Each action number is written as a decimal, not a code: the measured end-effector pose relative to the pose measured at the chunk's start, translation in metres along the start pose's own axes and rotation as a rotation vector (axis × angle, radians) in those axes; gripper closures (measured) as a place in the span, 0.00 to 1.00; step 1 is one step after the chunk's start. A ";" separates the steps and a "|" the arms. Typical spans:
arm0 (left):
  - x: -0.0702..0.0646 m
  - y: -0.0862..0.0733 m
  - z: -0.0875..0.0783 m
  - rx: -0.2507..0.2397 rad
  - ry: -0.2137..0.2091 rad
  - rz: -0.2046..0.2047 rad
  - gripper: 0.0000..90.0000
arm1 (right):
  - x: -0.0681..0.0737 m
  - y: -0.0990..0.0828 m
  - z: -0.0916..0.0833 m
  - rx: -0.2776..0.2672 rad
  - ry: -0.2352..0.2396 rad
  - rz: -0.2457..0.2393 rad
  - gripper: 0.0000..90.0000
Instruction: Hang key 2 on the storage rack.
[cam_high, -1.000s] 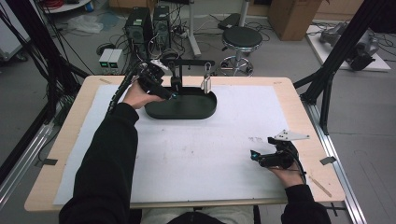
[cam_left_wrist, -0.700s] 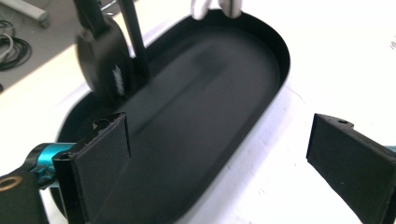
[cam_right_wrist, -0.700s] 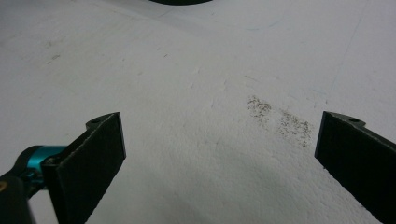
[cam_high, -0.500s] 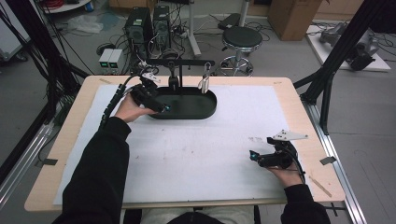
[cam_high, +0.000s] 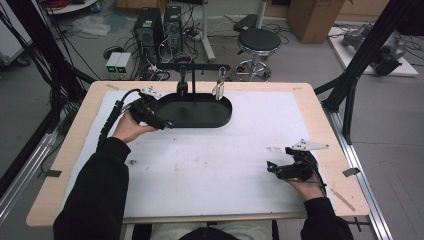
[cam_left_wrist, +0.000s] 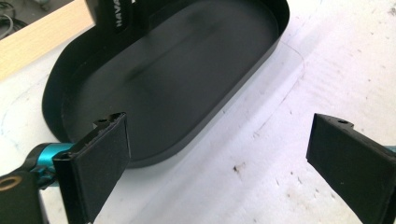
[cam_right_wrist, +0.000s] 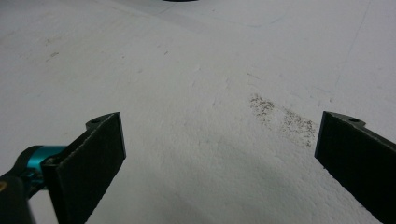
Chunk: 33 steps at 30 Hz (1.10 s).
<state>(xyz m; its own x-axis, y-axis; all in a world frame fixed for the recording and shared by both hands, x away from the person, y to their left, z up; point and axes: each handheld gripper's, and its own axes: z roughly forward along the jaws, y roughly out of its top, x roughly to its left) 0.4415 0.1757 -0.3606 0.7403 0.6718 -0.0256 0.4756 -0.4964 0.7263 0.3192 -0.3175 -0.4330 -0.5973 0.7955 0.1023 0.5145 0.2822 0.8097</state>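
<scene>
A black oval tray (cam_high: 200, 114) lies at the back middle of the white mat, with a black stand (cam_high: 194, 67) rising behind it and a small metal piece (cam_high: 218, 89) hanging from its crossbar. My left gripper (cam_high: 167, 124) is open just left of the tray's near-left rim. In the left gripper view the tray (cam_left_wrist: 177, 74) lies past the spread jaws of that gripper (cam_left_wrist: 219, 158), with nothing between them. My right gripper (cam_high: 270, 167) rests low at the mat's front right, open over bare mat; in its own view its jaws (cam_right_wrist: 219, 163) frame only speckled white surface.
The white mat (cam_high: 210, 160) covers most of the wooden table (cam_high: 320, 105). Black frame struts (cam_high: 350, 95) stand at the right edge and others at the left. A stool (cam_high: 260, 42) and computer boxes (cam_high: 155, 30) stand on the floor beyond.
My left gripper has drawn back leftward and toward me from over the tray's left end to just outside its rim. The right gripper has stayed in place.
</scene>
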 end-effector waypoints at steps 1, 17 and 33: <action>-0.001 -0.001 -0.001 0.000 0.002 0.004 0.08 | 0.000 0.000 0.000 0.000 -0.001 -0.001 0.01; -0.009 -0.040 -0.026 -0.017 0.034 -0.024 0.08 | -0.002 -0.001 0.001 0.008 -0.004 -0.002 0.01; -0.032 -0.078 -0.045 0.005 0.082 0.002 0.08 | -0.003 -0.001 0.001 0.007 -0.008 0.001 0.01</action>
<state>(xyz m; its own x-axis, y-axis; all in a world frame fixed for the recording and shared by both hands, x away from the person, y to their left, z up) 0.3593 0.2177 -0.3857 0.6999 0.7135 0.0327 0.4764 -0.5004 0.7229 0.3213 -0.3196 -0.4352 -0.5918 0.8001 0.0979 0.5190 0.2853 0.8057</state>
